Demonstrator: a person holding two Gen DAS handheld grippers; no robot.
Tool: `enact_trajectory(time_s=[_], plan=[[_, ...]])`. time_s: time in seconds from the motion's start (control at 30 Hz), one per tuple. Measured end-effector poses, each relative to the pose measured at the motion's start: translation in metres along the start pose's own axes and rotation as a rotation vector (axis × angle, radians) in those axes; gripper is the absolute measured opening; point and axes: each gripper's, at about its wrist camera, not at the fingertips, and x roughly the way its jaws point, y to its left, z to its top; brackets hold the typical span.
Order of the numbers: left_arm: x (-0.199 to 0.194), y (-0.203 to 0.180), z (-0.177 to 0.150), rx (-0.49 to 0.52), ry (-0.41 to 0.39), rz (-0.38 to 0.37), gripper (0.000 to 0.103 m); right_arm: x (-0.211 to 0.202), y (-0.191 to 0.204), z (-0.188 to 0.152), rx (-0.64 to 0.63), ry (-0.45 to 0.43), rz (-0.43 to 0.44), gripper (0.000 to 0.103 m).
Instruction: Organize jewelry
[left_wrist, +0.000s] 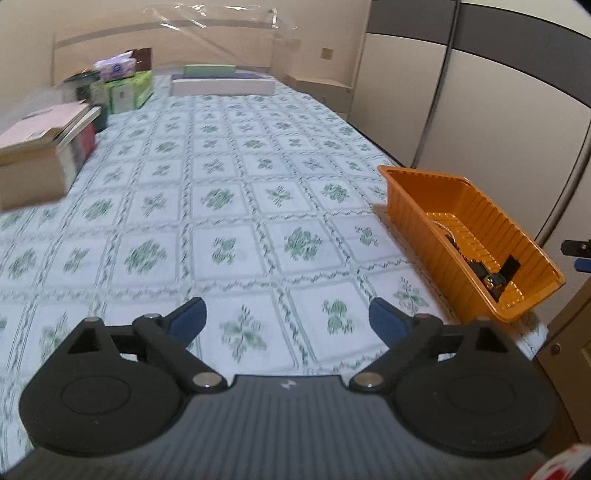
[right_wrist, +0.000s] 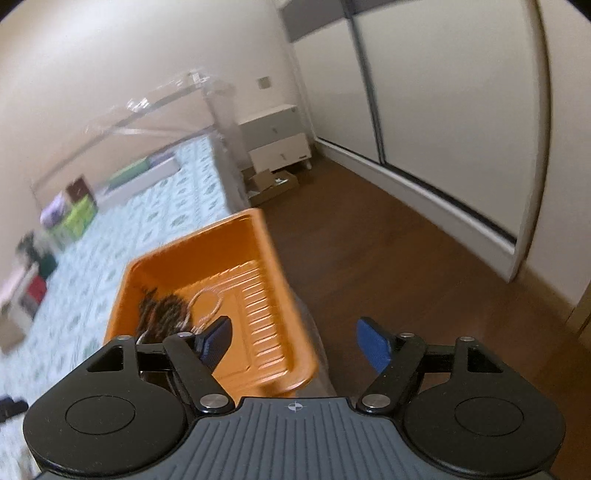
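An orange plastic tray sits at the right edge of the bed. Dark jewelry and a pale beaded strand lie on its ribbed floor. My left gripper hovers over the patterned bedspread, left of the tray, open with nothing between its blue pads. In the right wrist view the same orange tray is just ahead, holding a dark tangle of jewelry and a thin pale necklace loop. My right gripper is open above the tray's near right corner, with nothing in its grip.
The bedspread has green floral squares. Stacked books and boxes and tissue boxes line its left side; a pillow lies at the head. Right of the bed are wooden floor, sliding wardrobe doors and a white drawer unit.
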Motion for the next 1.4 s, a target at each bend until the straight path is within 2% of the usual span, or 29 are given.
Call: enact_trajectory(time_s=[0.23,0.37,0.47,0.63,0.93,1.07,1.4], plan=[[-0.041,-0.003,-0.021,-0.025,-0.028,0.064,0.103,-0.014,0.067,-0.035,-0.174,0.127,0.086,0.081],[-0.056,-0.006,-0.033,-0.056,0.009,0.104,0.103,-0.012,0.098,-0.059,-0.264,0.179,0.119,0.081],[-0.061,-0.008,-0.042,-0.096,0.042,0.131,0.103,-0.006,0.109,-0.074,-0.268,0.221,0.129,0.081],[-0.065,-0.018,-0.055,-0.088,0.077,0.132,0.103,0.0,0.117,-0.088,-0.261,0.284,0.148,0.081],[-0.07,-0.047,-0.061,-0.067,0.09,0.105,0.103,-0.004,0.129,-0.101,-0.287,0.304,0.165,0.081],[-0.07,-0.054,-0.06,-0.045,0.086,0.127,0.103,-0.006,0.134,-0.102,-0.301,0.294,0.172,0.081],[-0.068,-0.049,-0.061,-0.09,0.1,0.169,0.103,-0.007,0.146,-0.103,-0.319,0.286,0.19,0.081]])
